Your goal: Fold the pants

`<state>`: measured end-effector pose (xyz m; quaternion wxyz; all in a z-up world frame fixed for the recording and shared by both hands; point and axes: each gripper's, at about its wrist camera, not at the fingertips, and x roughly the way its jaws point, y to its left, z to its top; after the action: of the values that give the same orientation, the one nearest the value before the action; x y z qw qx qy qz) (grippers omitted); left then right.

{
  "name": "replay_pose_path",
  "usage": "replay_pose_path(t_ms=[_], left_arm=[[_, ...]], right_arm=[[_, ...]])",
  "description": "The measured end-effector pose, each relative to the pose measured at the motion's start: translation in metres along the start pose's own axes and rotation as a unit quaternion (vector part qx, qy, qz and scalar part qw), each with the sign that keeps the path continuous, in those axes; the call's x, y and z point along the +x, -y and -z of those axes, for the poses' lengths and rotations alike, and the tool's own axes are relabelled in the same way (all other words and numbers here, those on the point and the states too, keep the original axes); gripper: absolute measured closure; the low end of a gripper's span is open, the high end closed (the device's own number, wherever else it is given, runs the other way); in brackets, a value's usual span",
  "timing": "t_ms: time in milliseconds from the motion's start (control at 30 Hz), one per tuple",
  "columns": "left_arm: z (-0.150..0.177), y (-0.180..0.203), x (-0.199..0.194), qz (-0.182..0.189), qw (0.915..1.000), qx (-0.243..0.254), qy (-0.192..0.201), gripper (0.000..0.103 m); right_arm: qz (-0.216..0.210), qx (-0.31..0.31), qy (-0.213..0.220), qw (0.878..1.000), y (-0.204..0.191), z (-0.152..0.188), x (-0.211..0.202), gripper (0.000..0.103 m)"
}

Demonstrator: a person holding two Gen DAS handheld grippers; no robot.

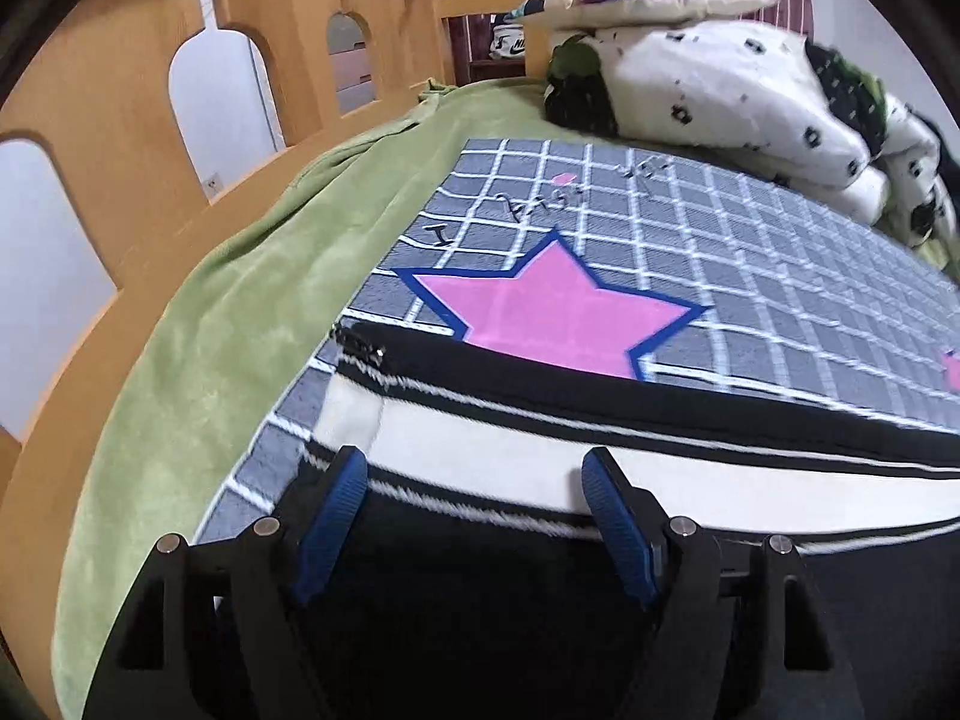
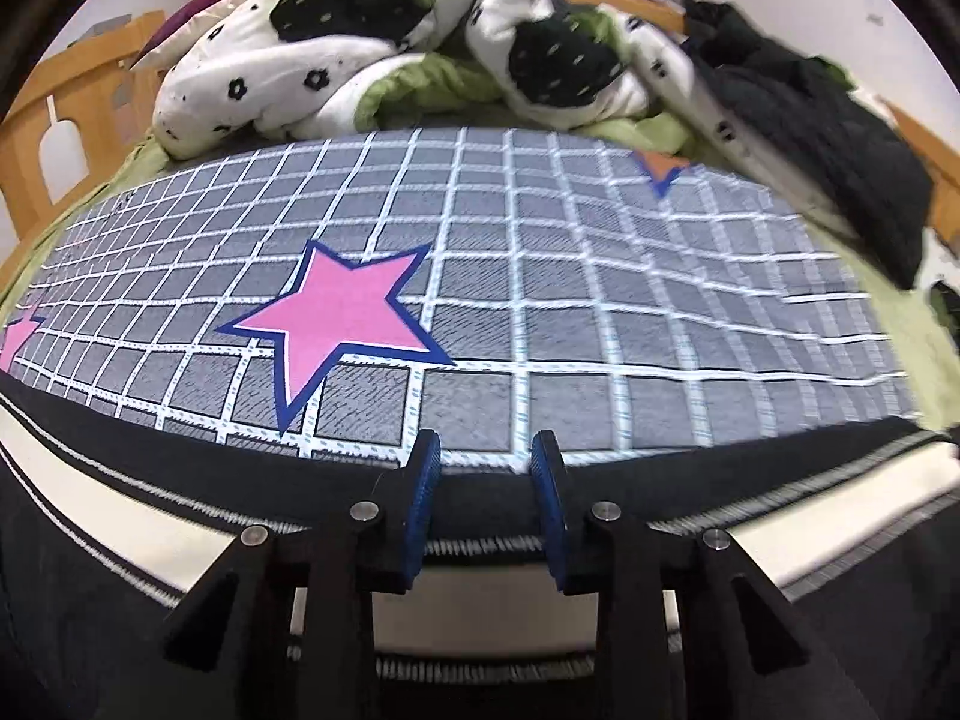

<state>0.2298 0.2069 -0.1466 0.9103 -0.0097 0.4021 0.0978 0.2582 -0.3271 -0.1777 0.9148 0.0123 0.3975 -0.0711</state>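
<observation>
The pants [image 1: 540,414] lie flat on the grey checked sheet [image 1: 690,228], filling the bottom of both views, their black and white stripes running side to side, so the long axis goes left to right across the frame. The left gripper [image 1: 474,468] hangs over the white stripe with its jaws spread wide and nothing pinched. The right gripper [image 2: 486,450] sits at the black far edge, jaws partly apart, cloth below them but not squeezed. To fold well, each should bite the same edge, then lift evenly so the stripes stay lined up
</observation>
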Motion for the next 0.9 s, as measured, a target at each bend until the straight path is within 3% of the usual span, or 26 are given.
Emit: replay_pose_path(t_ms=[67,133,233,400,500,600,667,800,900], left_arm=[[0.008,0.004,-0.02,0.017,0.9998,0.004,0.006,0.03],[0.015,0.012,-0.04,0.029,0.9992,0.023,0.015,0.03],[0.03,0.025,-0.083,0.033,0.9977,0.04,0.043,0.03],[0.067,0.029,-0.135,0.129,0.9908,0.028,0.031,0.031],[0.101,0.028,-0.153,0.137,0.9898,0.032,0.026,0.03],[0.13,0.014,-0.153,0.132,0.9912,-0.007,-0.003,0.03],[0.141,-0.003,-0.147,0.126,0.9907,-0.048,-0.018,0.031],[0.151,-0.036,-0.143,0.124,0.9858,-0.112,-0.014,0.033],[0.154,-0.053,-0.131,0.114,0.9821,-0.15,-0.004,0.033]], right_arm=[[0.007,0.012,0.013,1.0,0.0,0.008,-0.028,0.064],[-0.011,0.024,0.027,0.999,0.001,0.018,-0.055,0.051],[-0.034,0.036,0.049,0.998,0.005,0.042,-0.098,0.042],[-0.029,0.044,0.069,0.996,0.02,0.091,-0.131,0.042],[-0.06,0.102,0.04,0.992,0.041,0.129,-0.14,0.042],[-0.059,0.094,0.026,0.993,0.038,0.144,-0.147,0.042],[-0.065,0.083,0.047,0.993,0.032,0.147,-0.158,0.042],[-0.062,0.059,0.079,0.993,0.019,0.148,-0.173,0.042],[-0.076,0.059,0.08,0.992,0.013,0.148,-0.175,0.042]])
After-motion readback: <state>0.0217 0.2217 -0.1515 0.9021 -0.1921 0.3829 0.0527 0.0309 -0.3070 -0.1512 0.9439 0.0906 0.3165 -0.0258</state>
